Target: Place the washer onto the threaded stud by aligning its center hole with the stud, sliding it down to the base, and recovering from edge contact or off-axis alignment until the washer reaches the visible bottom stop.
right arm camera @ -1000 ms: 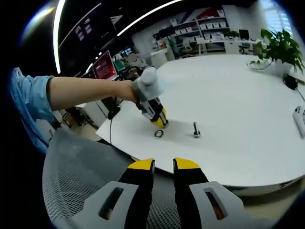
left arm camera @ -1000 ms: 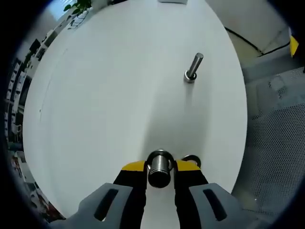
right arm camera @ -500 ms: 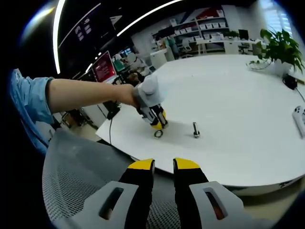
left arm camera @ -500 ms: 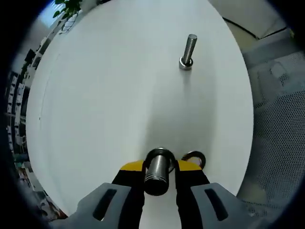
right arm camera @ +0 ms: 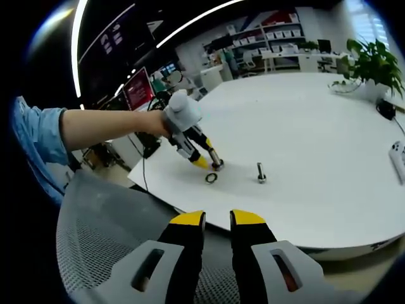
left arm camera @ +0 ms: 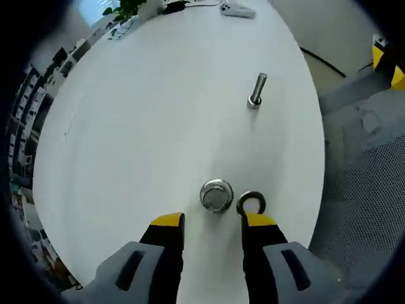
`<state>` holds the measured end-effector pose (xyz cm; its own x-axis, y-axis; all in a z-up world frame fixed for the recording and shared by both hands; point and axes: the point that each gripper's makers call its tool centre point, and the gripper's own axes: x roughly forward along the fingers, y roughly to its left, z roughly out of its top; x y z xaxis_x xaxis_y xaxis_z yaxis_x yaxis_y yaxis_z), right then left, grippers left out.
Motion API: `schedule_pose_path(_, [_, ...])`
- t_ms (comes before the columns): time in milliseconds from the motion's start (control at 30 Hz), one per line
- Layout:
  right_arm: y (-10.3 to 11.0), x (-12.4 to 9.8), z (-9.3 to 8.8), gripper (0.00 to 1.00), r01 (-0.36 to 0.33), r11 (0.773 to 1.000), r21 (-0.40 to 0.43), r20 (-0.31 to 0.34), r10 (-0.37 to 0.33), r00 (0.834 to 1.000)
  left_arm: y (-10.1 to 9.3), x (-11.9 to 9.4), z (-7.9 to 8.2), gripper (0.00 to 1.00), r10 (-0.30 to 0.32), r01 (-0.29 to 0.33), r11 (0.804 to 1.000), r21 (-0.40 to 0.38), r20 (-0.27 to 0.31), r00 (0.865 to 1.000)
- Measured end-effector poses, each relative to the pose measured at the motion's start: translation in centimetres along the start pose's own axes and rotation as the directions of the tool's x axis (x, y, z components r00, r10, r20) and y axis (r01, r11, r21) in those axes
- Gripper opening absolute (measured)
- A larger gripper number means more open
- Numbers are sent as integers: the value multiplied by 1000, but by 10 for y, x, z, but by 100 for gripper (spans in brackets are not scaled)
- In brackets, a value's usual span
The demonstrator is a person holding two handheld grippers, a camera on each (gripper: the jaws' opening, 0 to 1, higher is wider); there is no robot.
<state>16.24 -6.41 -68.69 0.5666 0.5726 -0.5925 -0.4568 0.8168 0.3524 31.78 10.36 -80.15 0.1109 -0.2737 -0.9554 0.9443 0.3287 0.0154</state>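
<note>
Seen end-on, a short metal stud stands on the white table, just ahead of my open left gripper. Nothing is between its jaws. The washer lies flat beside that stud, touching the tip of the right-hand jaw. A second threaded stud stands upright farther off. In the right gripper view, the left gripper, held by a hand, hovers over the washer, with the far stud to its right. My right gripper is shut and empty, held off the table.
The table edge runs close on the right, with a grey mesh chair beyond it. That chair lies under the right gripper. A plant and a remote sit at the table's far side.
My left gripper has opened and let go of the stud, which now stands on the table beside the washer. The gripper has drawn back a little. The right gripper has not moved.
</note>
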Motion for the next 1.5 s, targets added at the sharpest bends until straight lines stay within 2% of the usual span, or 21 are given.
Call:
schedule_pose_path(67, [0, 0, 0, 19, -1, 1000, -1, 1, 1, 1000, -3, -6, -3, 36, -11, 13, 997, -70, 26, 1000])
schedule_pose_path(233, [1, 0, 0, 19, -8, 1000, -7, 1, 8, 1000, -6, -36, -10, 37, 1, 9, 994, -107, 100, 995])
schedule_pose_path(333, [2, 0, 0, 19, -7, 1000, -8, -3, 7, 1000, -8, -47, -13, 37, 5, 15, 990, -141, 140, 990])
schedule_pose_path(467, [4, 0, -2, 19, -18, 1000, -20, -15, 18, 1000, -29, -65, -21, 36, -44, 89, 966, -242, 189, 981])
schedule_pose_path(533, [3, 0, -1, 19, -17, 1000, -19, -12, 17, 1000, -36, -76, -26, 36, -31, 76, 971, -226, 198, 980])
schedule_pose_path(600, [3, 0, -1, 19, -16, 1000, -16, -8, 15, 1000, -42, -86, -28, 36, -15, 71, 969, -236, 233, 972])
schedule_pose_path(667, [2, 0, -1, 19, -11, 1000, -14, -9, 11, 1000, -51, -96, -33, 32, -21, 86, 966, -245, 256, 966])
schedule_pose_path(733, [4, 0, -2, 19, -18, 1000, -22, -12, 18, 1000, -58, -102, -41, 29, -1, 73, 965, -250, 273, 962])
schedule_pose_path(833, [4, 0, -2, 20, -22, 1000, -23, -19, 21, 1000, -65, -109, -51, 31, 15, 62, 962, -267, 279, 960])
schedule_pose_path(900, [4, 0, -3, 20, -24, 999, -25, -21, 23, 1000, -71, -117, -57, 28, 49, 37, 957, -287, 288, 956])
schedule_pose_path(1000, [4, 0, -2, 20, -23, 999, -24, -19, 23, 1000, -74, -128, -59, 27, 105, 1, 952, -308, 326, 940])
schedule_pose_path(1067, [4, 0, -3, 20, -25, 999, -26, -22, 24, 999, -79, -134, -58, 27, 117, 16, 938, -346, 359, 926])
schedule_pose_path(1167, [5, 0, -3, 20, -29, 999, -29, -26, 28, 999, -87, -139, -55, 30, 133, 51, 907, -417, 400, 907])
schedule_pose_path(1233, [5, 0, -3, 21, -32, 999, -29, -27, 31, 999, -93, -143, -57, 31, 145, 50, 906, -421, 419, 896])
schedule_pose_path(1300, [5, 0, -3, 21, -31, 999, -28, -26, 31, 999, -97, -149, -58, 30, 171, 52, 893, -447, 444, 880])
schedule_pose_path(1367, [5, 0, -4, 21, -29, 999, -27, -28, 28, 999, -98, -156, -58, 30, 204, 65, 872, -486, 479, 854])
schedule_pose_path(1400, [4, 0, -5, 21, -27, 999, -28, -34, 27, 999, -99, -160, -58, 31, 217, 85, 854, -512, 501, 838])
schedule_pose_path(1433, [4, 0, -5, 21, -27, 999, -29, -39, 26, 999, -100, -162, -59, 31, 224, 97, 844, -527, 511, 830])
schedule_pose_path(1500, [4, 0, -5, 21, -27, 999, -29, -41, 26, 999, -102, -165, -62, 31, 225, 111, 834, -541, 517, 826])
